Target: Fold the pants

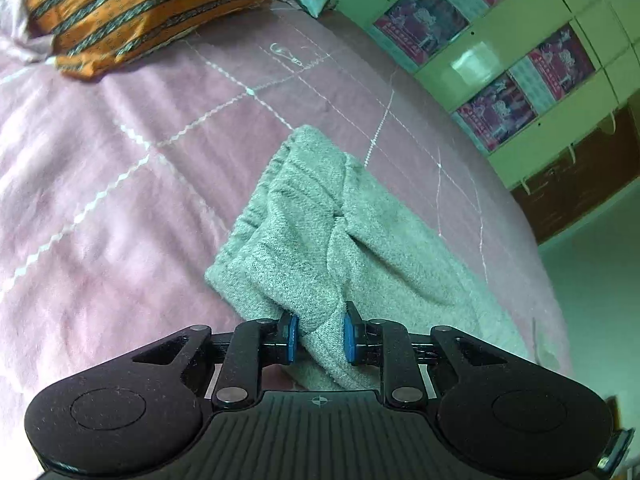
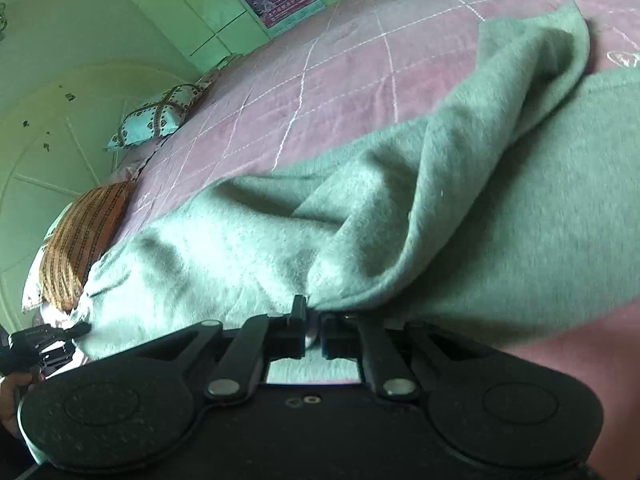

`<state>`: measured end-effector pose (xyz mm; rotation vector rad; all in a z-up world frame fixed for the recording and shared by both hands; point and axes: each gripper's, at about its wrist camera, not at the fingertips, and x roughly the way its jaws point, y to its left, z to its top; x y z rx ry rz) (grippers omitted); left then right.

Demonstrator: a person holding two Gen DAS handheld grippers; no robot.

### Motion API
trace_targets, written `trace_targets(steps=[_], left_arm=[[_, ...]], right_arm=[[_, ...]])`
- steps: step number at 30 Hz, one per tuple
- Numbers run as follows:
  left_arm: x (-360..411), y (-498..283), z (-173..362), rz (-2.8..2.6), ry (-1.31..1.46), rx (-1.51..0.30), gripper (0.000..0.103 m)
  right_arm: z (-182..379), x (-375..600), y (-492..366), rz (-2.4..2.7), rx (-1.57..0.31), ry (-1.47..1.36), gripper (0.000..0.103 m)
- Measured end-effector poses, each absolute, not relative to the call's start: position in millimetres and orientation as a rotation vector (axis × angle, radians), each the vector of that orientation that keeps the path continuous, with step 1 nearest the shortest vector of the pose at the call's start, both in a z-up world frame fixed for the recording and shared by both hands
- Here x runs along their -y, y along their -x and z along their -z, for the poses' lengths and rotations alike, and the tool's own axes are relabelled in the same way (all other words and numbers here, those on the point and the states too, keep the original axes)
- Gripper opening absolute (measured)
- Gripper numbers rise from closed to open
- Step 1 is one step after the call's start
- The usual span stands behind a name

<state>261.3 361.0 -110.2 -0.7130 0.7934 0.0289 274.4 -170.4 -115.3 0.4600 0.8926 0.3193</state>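
as the left wrist view looks up a pink quilted bed point(image 1: 120, 200), the left claw point(image 1: 320, 338) has its blue pads point(image 1: 293, 338) set apart on either side of a ridge of the grey-green pants point(image 1: 320, 216); the pads stand a little off the cloth, so it looks released, or just short of a pinch. the gathered waistband lies at the far end, pointing toward an orange striped pillow point(image 1: 136, 8), and the pants run back under the claw, likely so this end can be held in place while the other end travels.

in the right wrist view, the right claw point(image 2: 314, 330) is clenched on an edge of the same pants point(image 2: 460, 208), the cloth rising from its jaws in a loose lifted flap above the flat layer on the bed point(image 2: 320, 80). the raised edge suggests a fold being carried over. the left claw point(image 2: 60, 336) shows small at the far left, at the garment's other end.
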Motion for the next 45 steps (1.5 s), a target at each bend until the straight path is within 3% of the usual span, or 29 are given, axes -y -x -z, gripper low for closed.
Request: trace_targets(steps=[3,6,8,11,12,14,20,23,28,32,35,37,38,45], left_arm=[[-358,-261,100,-0.023,0.633,-0.742,0.023],[-353,-254,77,0.011,0.593,-0.632,0.023],[-349,-268,96,-0.060,0.522,-0.814,0.023],[-344,-259,96,-0.060,0.515,-0.783,0.024],[-343,-252,90,-0.069,0.529,-0.763,0.028],[-336,-234,84,-0.105,0.516,-0.739,0.034],[-280,-198,66,-0.219,0.380,-0.675,0.040],[-228,-212,70,-0.197,0.292,-0.703,0.061],[-161,-235,79,-0.201,0.153,-0.746,0.063],[-137,-242,97,-0.206,0.011,-0.807,0.076],[-131,-232,97,-0.196,-0.032,-0.790,0.078],[-134,-230,94,-0.183,-0.011,-0.798,0.078],[-135,-230,94,-0.178,-0.006,-0.799,0.078],[-137,-230,100,-0.167,0.011,-0.775,0.079]], right_arm=[[109,166,-278,-0.319,-0.899,-0.457,0.000],[69,161,-266,-0.391,-0.760,-0.420,0.000],[69,163,-257,-0.384,-0.729,-0.424,0.000],[113,157,-272,-0.338,-0.937,-0.382,0.000],[114,166,-268,-0.342,-0.913,-0.446,0.000],[107,179,-258,-0.332,-0.871,-0.507,0.013],[88,226,-225,-0.259,-0.737,-0.503,0.013],[78,247,-229,-0.200,-0.706,-0.503,0.013],[67,238,-256,-0.152,-0.697,-0.405,0.013],[60,225,-281,-0.128,-0.695,-0.301,0.015],[68,207,-299,-0.073,-0.746,-0.172,0.033],[75,201,-301,-0.055,-0.768,-0.094,0.023],[77,202,-299,-0.038,-0.783,-0.079,0.001],[88,250,-217,0.073,-0.827,-0.217,0.000]])
